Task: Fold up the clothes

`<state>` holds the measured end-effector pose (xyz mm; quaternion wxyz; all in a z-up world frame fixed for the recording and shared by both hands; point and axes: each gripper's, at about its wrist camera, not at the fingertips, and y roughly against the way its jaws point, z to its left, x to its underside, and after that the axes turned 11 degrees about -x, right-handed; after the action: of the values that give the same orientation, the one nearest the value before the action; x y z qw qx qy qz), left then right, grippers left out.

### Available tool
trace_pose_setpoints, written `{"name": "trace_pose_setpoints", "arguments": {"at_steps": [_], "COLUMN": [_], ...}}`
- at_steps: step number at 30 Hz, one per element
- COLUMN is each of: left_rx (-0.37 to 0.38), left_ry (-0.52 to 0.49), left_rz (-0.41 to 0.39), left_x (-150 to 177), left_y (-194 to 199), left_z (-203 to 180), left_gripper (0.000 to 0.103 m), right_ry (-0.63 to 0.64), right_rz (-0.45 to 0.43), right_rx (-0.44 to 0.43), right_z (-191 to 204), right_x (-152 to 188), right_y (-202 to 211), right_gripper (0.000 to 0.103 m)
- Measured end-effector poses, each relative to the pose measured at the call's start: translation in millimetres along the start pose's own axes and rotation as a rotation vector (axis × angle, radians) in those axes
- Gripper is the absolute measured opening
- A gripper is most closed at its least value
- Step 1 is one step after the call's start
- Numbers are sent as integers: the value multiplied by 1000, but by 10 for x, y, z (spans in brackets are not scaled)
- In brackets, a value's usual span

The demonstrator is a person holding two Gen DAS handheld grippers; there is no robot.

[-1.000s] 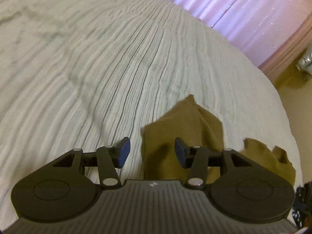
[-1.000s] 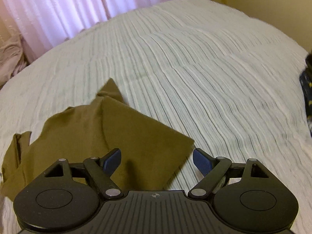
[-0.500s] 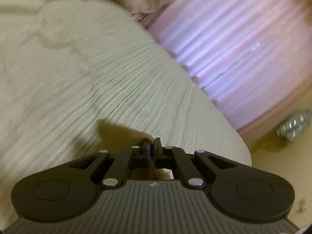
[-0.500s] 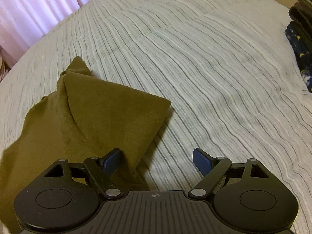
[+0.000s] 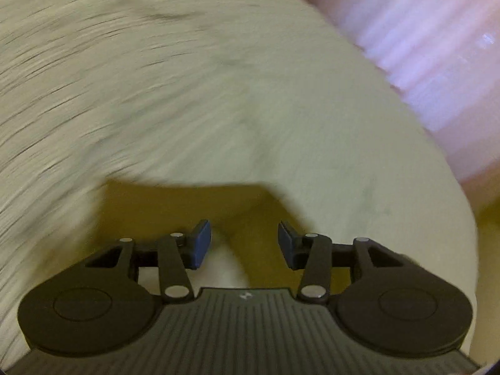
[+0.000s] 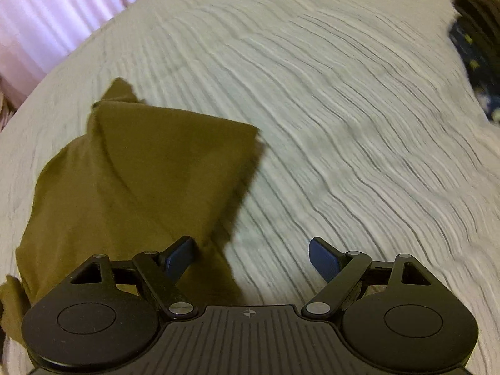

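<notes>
You are working a soft, light olive garment (image 6: 131, 187) lying rumpled on the bed (image 6: 343, 125), left tool (image 5: 243, 243) opening above it with nothing pinched, right tool (image 6: 250, 256) gaping wide and empty (take a corner or hem, since it looks limp).

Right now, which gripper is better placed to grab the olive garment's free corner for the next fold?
Probably right. The right gripper is open beside the olive garment, its corner just ahead. The left gripper is opening, nothing clamped, view blurred.
</notes>
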<state>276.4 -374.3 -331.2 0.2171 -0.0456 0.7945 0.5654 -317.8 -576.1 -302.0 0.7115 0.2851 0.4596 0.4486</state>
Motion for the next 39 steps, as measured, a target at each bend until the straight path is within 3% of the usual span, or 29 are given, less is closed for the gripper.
{"name": "trace_pose_setpoints", "arguments": {"at_steps": [2, 4, 6, 10, 11, 12, 14, 17, 19, 22, 23, 24, 25, 26, 27, 30, 33, 34, 35, 36, 38, 39], "left_rx": [-59, -118, -173, -259, -236, -197, -117, -32, -24, -70, -78, -78, -78, -64, -35, 39, 79, 92, 110, 134, 168, 170], "left_ry": [45, 1, -148, -545, -595, -617, -573, -451, -350, -224, -187, -155, -123, -86, -47, 52, 134, 161, 178, 173, 132, 99], "left_rz": [-2, -39, -120, -250, -241, -210, -165, -282, -371, -427, -420, -377, -335, -286, -238, -147, -115, -107, -98, -100, -164, -247], "left_x": [106, 188, 254, 387, 377, 330, 160, -249, -561, -902, -959, -940, -922, -880, -806, -641, -690, -714, -747, -777, -789, -777], "left_y": [82, 140, 149, -80, -159, -251, -314, -153, -43, -3, -18, -72, -126, -184, -248, -464, -735, -824, -903, -927, -805, -625], "left_z": [336, 510, 492, 266, 237, 225, 219, 213, 239, 339, 376, 420, 464, 506, 540, 595, 547, 529, 509, 480, 426, 424], "left_gripper": [42, 44, 45, 46, 38, 4, 0, 0, 0, 0, 0, 8, 18, 37, 44, 45, 45, 43, 28, 4, 2, 2], "right_ry": [-38, -45, -28, 10, 15, 17, 18, 15, 8, 2, 1, 1, 0, 0, 1, 8, 16, 18, 19, 21, 24, 24], "right_rz": [3, 10, 17, 34, 37, 39, 43, 43, 39, 30, 27, 25, 22, 22, 22, 26, 34, 36, 39, 41, 44, 46], "right_rx": [14, 40, 55, 86, 89, 94, 102, 107, 110, 116, 118, 117, 117, 116, 115, 112, 113, 113, 113, 113, 114, 113], "right_z": [-66, -72, -30, 82, 78, 89, 105, 115, 130, 155, 167, 181, 194, 186, 178, 165, 172, 174, 177, 180, 191, 192], "right_x": [50, 111, 155, 201, 196, 204, 213, 219, 229, 250, 258, 250, 244, 246, 248, 245, 222, 213, 204, 196, 188, 180], "right_y": [11, 5, -17, -79, -101, -109, -119, -113, -111, -123, -134, -145, -157, -168, -180, -208, -230, -238, -246, -254, -261, -265], "right_gripper": [84, 84, 84, 84, 84, 84, 84, 84, 84, 84, 84, 84, 84, 84, 84, 84, 84, 84, 84, 84, 84, 84]}}
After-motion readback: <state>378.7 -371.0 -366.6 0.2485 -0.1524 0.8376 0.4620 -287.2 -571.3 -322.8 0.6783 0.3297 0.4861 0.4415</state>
